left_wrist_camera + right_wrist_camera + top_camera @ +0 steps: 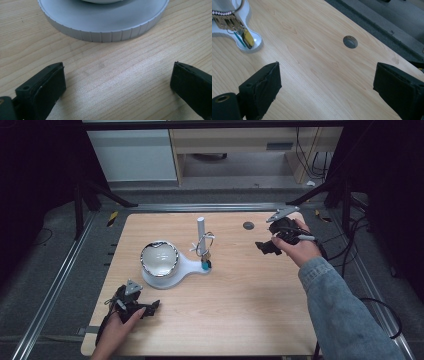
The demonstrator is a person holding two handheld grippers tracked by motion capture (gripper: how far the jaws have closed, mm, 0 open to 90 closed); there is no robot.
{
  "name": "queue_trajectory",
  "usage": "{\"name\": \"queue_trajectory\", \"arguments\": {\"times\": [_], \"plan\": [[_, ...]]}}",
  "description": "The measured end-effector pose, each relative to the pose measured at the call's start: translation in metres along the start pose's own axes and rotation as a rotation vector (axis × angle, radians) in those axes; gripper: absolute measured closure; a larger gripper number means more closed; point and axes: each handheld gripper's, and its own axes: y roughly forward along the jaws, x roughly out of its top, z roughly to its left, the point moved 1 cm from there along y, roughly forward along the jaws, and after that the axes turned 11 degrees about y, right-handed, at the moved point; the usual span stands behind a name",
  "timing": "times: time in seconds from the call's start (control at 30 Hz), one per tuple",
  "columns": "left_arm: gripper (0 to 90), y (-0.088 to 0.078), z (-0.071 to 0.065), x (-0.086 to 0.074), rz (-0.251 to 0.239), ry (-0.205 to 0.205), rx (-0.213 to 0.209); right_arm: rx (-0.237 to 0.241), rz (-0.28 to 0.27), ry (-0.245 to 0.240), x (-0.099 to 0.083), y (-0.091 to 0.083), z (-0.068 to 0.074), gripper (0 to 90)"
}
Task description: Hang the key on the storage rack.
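Keys [204, 254] hung on upright post [200, 231] of white stand [192, 266], table [240, 310] centre; left of right gripper [265, 246], far-right of left gripper [150, 308]; both grippers' jaws apart, empty; right gripper nearer.

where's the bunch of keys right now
In the high view the bunch of keys hangs on the white post near the table's middle, right of the shiny bowl; the right gripper view shows it at upper left.
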Motion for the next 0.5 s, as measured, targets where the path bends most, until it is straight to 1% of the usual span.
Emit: {"name": "queue_trajectory", "arguments": {"times": [0.1,0.17,0.27,0.43,0.5], "plan": [[0.0,0.000,0.000,0.000,0.000,0.000,0.000,0.000,0.007,0.011,-0.009,0.005,-0.002,8.2],[0.0,0.000,0.000,0.000,0.000,0.000,0.000,0.009,0.016,0.024,-0.016,0.009,-0.002,8.6],[0.0,0.000,0.000,0.000,0.000,0.000,0.000,0.010,0.035,0.021,-0.026,0.018,-0.001,8.7],[0.0,0.000,0.000,0.000,0.000,0.000,0.000,0.013,0.067,0.029,-0.042,0.031,0.000,8.7],[0.0,0.000,0.000,0.000,0.000,0.000,0.000,0.021,0.081,0.037,-0.049,0.036,0.000,8.7]]}}
